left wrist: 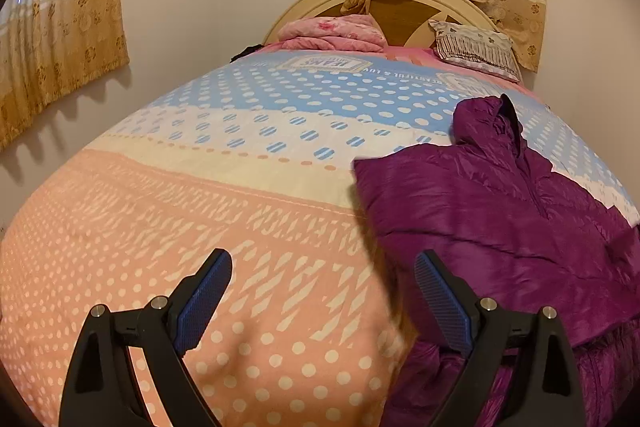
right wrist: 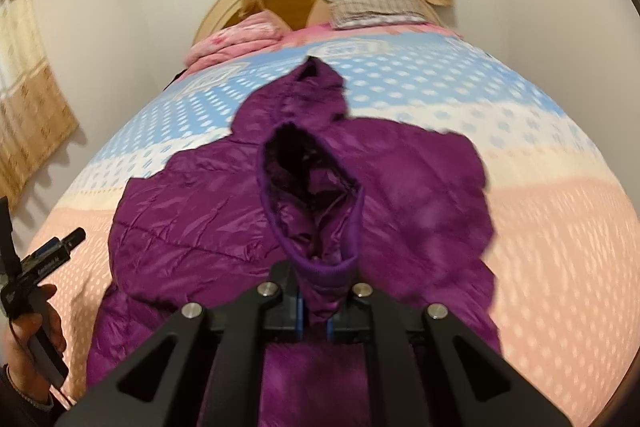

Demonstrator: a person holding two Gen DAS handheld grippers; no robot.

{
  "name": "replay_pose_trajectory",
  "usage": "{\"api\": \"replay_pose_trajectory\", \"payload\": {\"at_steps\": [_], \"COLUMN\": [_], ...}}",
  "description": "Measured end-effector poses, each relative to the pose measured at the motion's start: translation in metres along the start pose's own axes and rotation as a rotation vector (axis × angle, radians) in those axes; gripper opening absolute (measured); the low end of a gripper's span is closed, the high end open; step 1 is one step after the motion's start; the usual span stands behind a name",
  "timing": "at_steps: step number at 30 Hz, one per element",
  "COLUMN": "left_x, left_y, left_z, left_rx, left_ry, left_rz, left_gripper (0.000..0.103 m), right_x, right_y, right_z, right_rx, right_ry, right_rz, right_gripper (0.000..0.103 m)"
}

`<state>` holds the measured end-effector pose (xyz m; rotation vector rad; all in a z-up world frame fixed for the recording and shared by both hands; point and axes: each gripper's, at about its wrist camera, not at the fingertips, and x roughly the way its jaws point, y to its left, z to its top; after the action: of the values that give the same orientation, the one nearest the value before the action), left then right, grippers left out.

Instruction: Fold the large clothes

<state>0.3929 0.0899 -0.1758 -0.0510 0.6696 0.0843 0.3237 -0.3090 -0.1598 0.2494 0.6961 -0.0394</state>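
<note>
- While your right tool [right wrist: 314,301] clenches the sleeve cuff [right wrist: 320,227] of the purple jacket [right wrist: 192,211], the cuff's opening gapes just ahead of its tips.
- Your left tool [left wrist: 323,267] hangs released, blue pads [left wrist: 202,301] wide apart over the dotted bedspread [left wrist: 200,187].
- That jacket lies spread on the bed, to the right of your left tool, hood [right wrist: 316,87] at the far end.
</note>
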Motion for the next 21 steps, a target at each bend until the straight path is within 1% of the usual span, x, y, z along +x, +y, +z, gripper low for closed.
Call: {"api": "replay_pose_trajectory", "payload": {"at_steps": [6,8,10,12,13,14,15,16,17,19,20,21], "left_x": [0.002,0.001,0.001,0.002,0.002,0.002,0.002,0.001,-0.001,-0.006,-0.007,-0.008], "left_y": [-0.016,-0.026,-0.033,-0.038,-0.039,-0.041,-0.044,-0.046,-0.048,-0.056,-0.061,-0.066], "left_z": [0.000,-0.001,-0.001,0.000,0.000,0.002,0.004,0.005,0.008,0.012,0.014,0.014], "left_rx": [0.019,0.044,0.063,0.073,0.072,0.071,0.072,0.072,0.072,0.073,0.073,0.073], "left_ry": [0.012,0.007,0.004,0.007,0.008,0.009,0.006,0.002,-0.008,-0.025,-0.031,-0.036], "left_rz": [-0.018,-0.027,-0.024,-0.026,-0.031,-0.035,-0.039,-0.044,-0.055,-0.076,-0.092,-0.108], "left_gripper": [0.093,0.093,0.093,0.093,0.093,0.093,0.093,0.093,0.093,0.093,0.093,0.093], "right_x": [-0.004,0.003,0.007,0.012,0.012,0.009,0.004,-0.002,-0.008,-0.025,-0.034,-0.039], "right_y": [-0.036,-0.041,-0.046,-0.048,-0.049,-0.049,-0.052,-0.056,-0.059,-0.064,-0.066,-0.066], "right_z": [-0.025,-0.031,-0.037,-0.039,-0.040,-0.040,-0.040,-0.038,-0.036,-0.030,-0.026,-0.022], "right_rx": [0.066,0.062,0.054,0.051,0.045,0.042,0.046,0.062,0.072,0.084,0.101,0.111], "right_ry": [0.021,0.061,0.080,0.115,0.111,0.098,0.083,0.064,0.047,-0.006,-0.039,-0.056], "right_rz": [-0.048,-0.059,-0.094,-0.102,-0.111,-0.131,-0.140,-0.137,-0.158,-0.215,-0.217,-0.207], "right_gripper": [0.008,0.008,0.008,0.011,0.014,0.032,0.064,0.070,0.067,0.064,0.059,0.052]}}
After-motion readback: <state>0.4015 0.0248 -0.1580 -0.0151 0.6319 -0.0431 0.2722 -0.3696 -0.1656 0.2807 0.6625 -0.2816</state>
